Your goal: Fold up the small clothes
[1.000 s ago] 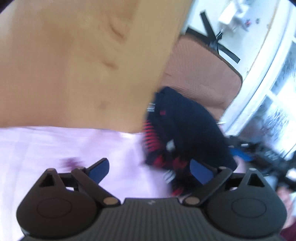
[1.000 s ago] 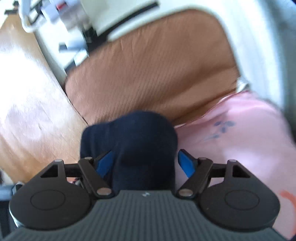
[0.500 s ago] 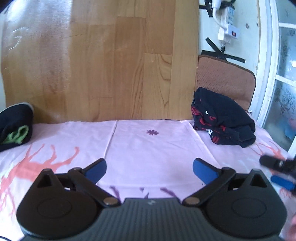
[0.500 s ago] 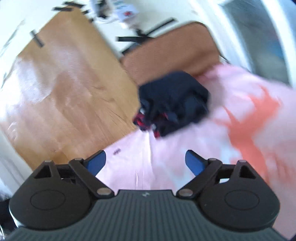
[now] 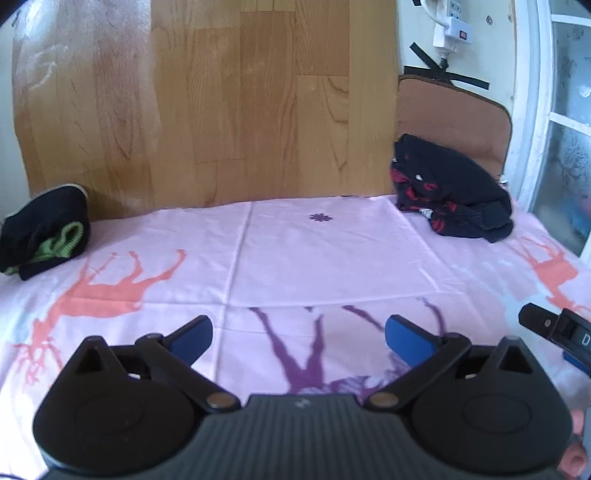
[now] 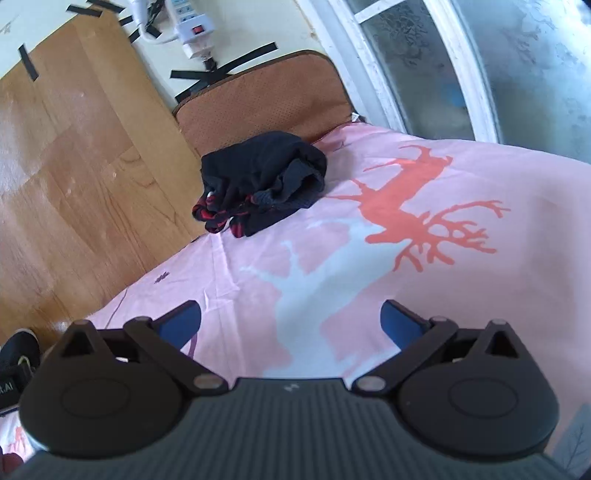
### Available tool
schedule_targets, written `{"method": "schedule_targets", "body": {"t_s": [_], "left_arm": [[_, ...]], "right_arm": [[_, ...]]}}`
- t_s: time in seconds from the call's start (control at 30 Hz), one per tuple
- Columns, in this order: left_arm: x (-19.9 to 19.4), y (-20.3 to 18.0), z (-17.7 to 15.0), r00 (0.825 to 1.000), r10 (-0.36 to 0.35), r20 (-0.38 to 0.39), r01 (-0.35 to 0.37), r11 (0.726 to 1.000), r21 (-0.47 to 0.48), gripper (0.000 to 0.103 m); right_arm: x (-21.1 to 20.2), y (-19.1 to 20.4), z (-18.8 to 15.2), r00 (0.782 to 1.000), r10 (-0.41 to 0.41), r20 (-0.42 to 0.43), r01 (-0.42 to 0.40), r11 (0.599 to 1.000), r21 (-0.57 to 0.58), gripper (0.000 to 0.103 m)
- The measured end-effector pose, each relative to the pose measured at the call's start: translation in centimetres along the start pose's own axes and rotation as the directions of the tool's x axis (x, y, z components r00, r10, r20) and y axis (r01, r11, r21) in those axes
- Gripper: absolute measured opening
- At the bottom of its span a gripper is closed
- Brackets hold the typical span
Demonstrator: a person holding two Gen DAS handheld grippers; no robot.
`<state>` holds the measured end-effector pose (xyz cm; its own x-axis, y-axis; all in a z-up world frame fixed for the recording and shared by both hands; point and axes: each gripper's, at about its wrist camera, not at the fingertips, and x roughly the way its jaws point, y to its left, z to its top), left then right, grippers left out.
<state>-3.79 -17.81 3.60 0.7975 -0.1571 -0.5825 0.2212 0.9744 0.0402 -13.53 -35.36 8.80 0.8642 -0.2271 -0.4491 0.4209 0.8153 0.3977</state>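
- Left wrist view: my left gripper (image 5: 299, 338) stands with its jaws spread wide and nothing between them. The blue pads (image 5: 408, 341) are smooth and flat, carried on matte black linkage arms with a ribbed dark body below.
- Beneath the left gripper I see only the pink sheet (image 5: 325, 258), a thin cotton-looking cloth with crease lines and printed deer shapes in orange and purple.
- The dark navy garment with red pattern (image 5: 448, 192) lies bunched in a soft heap at the far right of the sheet, well apart from the left gripper and ahead of it to the right. It rests against a brown padded cushion (image 5: 452, 114) with a dotted, perforated face.
- A second bundle, black cloth with a green ribbed edge (image 5: 46, 230), sits at the far left edge of the sheet, also well apart from the gripper.
- A wood-grain panel (image 5: 240, 103), glossy in places, stands upright behind the sheet. Part of my right gripper (image 5: 554, 328) shows at the right edge, black and hard-edged.
- Right wrist view: my right gripper (image 6: 290, 323) has its jaws opening, with nothing between them but sheet (image 6: 498, 192).
- The navy and red garment (image 6: 264, 182) lies crumpled ahead and slightly left of the right gripper, apart from it, with folds and a rolled hem showing. It touches the foot of the brown cushion (image 6: 266, 99) and sits beside the wood-grain panel (image 6: 74, 166).
- A frosted window in a white frame (image 6: 436, 66) rises at the right. A white power strip (image 6: 188, 31) hangs on the wall above the cushion, near strips of black tape.
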Motion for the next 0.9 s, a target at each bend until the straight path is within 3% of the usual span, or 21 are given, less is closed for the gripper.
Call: {"method": "schedule_targets", "body": {"t_s": [0.17,0.47,0.9], "left_arm": [[0.0,0.8,-0.1,0.999,0.042,0.007,-0.042,0.999,0.001,0.103],[0.1,0.9,-0.1,0.991,0.127,0.049,-0.128,0.992,0.001,0.103],[0.5,0.2,-0.1,0.996,0.09,-0.017,-0.09,0.996,0.02,0.103]], "right_arm": [[0.4,0.6,-0.8,1.0,-0.015,0.01,0.015,0.999,-0.033,0.103],[0.2,-0.1,-0.8,1.0,0.018,0.024,-0.018,1.0,0.011,0.103],[0.0,-0.5,-0.9,0.999,0.042,0.034,-0.044,0.998,0.043,0.103]]}}
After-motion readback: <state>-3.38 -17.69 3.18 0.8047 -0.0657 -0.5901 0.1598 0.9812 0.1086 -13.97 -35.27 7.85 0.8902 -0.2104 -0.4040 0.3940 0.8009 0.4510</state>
